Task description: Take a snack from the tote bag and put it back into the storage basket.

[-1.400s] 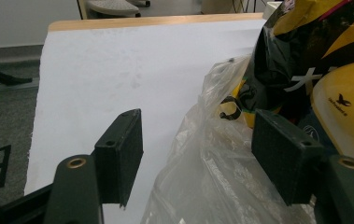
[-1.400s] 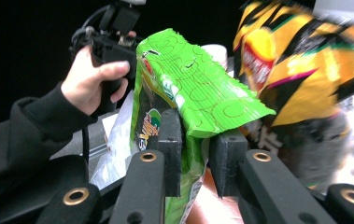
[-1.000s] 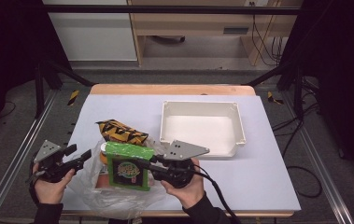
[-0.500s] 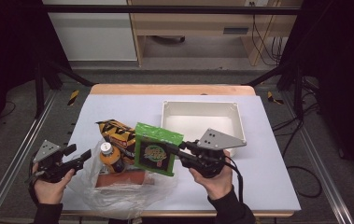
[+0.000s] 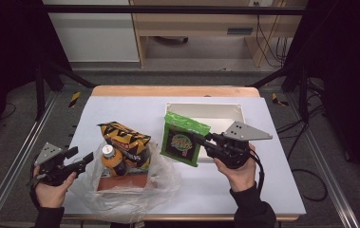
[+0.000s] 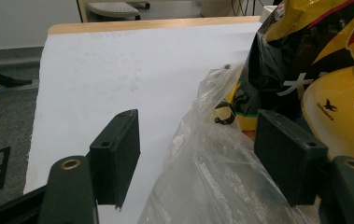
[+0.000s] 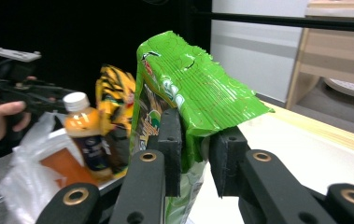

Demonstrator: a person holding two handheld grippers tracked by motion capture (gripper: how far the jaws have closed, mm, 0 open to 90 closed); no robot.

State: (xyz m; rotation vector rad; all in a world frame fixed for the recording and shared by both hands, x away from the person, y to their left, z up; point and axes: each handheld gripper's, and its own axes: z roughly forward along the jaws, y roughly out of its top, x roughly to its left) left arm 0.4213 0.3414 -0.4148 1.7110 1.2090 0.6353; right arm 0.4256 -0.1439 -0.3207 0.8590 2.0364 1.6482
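— Two grippers are seen over the counter (image 5: 272,190). What is held?

— A green snack bag (image 5: 183,138) is pinched near its crimped top between the closed fingers (image 7: 171,140) of the right gripper (image 5: 211,142). It is carried off the surface, at the near left corner of the white tray (image 5: 238,110), which sits toward the counter's far right corner.

— And the left gripper (image 5: 75,161)?

— Its fingers (image 6: 116,154) are spread apart with nothing clamped; crinkled film of the clear plastic bag (image 5: 120,194) lies between them. That bag rests by the counter's near edge, left of centre, with an orange drink bottle (image 5: 111,161), a yellow-and-black snack bag (image 5: 123,137) and a red-orange packet (image 5: 125,183) inside.

— What could go wrong?

— Only a thin strip of foil is gripped, so the green bag could probably slip or swing out if it is moved quickly. It might also be caught on the tray wall if lowered too soon. The bottle stands upright on soft contents and could be toppled if the film is tugged.
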